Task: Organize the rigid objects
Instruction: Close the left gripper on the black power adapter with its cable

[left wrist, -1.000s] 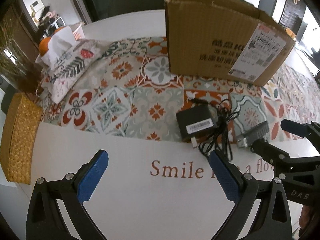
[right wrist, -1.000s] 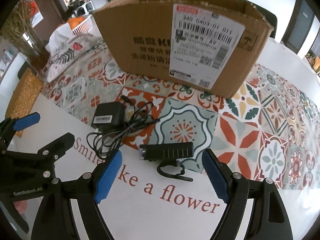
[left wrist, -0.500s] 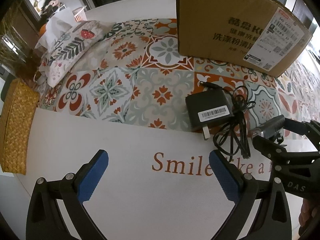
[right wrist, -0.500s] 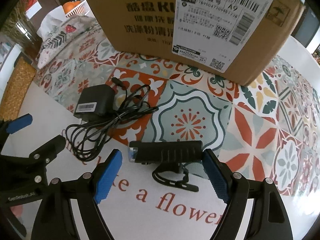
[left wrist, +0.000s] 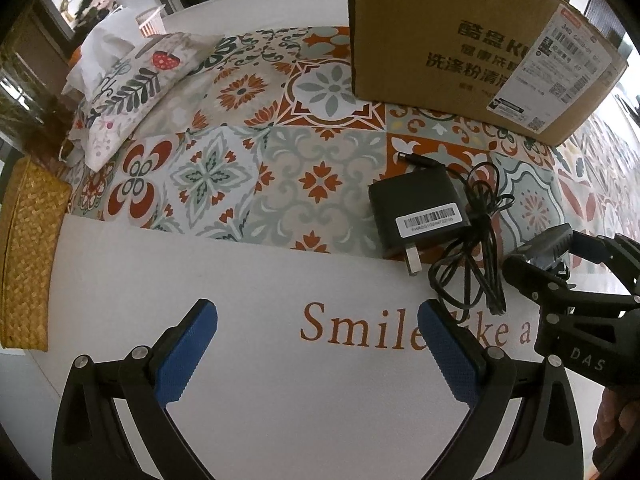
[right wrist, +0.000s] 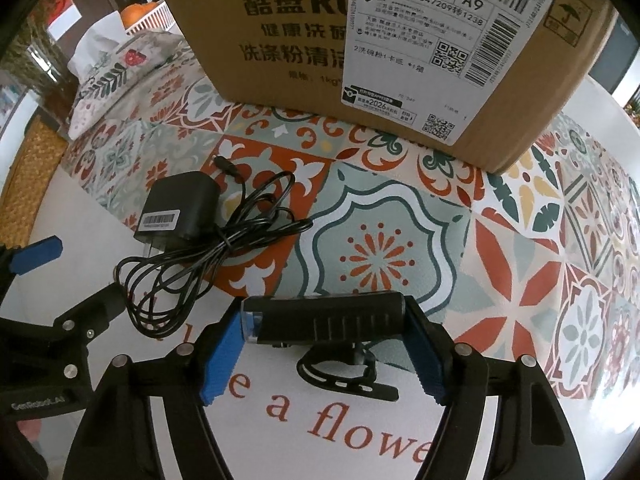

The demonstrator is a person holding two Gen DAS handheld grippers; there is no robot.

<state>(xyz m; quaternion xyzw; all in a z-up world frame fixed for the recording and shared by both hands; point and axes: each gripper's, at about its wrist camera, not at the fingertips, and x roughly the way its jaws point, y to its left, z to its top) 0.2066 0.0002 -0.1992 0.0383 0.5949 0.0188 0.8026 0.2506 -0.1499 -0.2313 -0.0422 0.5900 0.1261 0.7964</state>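
Reading printed text first: tablecloth (left wrist: 248, 360) carries rust lettering "Smile like a flowe…", partly covered; cardboard box (right wrist: 384, 52) at far side shows "KU…", Chinese characters, "1kg", and a white shipping label (right wrist: 448, 20) with "A9", "011", barcodes, QR codes; box contents not visible from either view. Black power adapter (left wrist: 418, 208) with a barcode sticker lies on the patterned tile print, its bundled cable (left wrist: 476, 256) trailing toward the near edge. Right gripper (right wrist: 324, 344) has both blue pads against the ends of the black bike light (right wrist: 324, 322), which sits right of the cable at the near border of the tile print; strap mount (right wrist: 348, 376) underneath. Left gripper (left wrist: 316, 352) spread wide, nothing between the pads, over the white cloth. Gripper bodies read "DAS" and "GenRobot.AI". Woven yellow basket (left wrist: 24, 248) far left; floral pillow (left wrist: 132, 92) beyond it.
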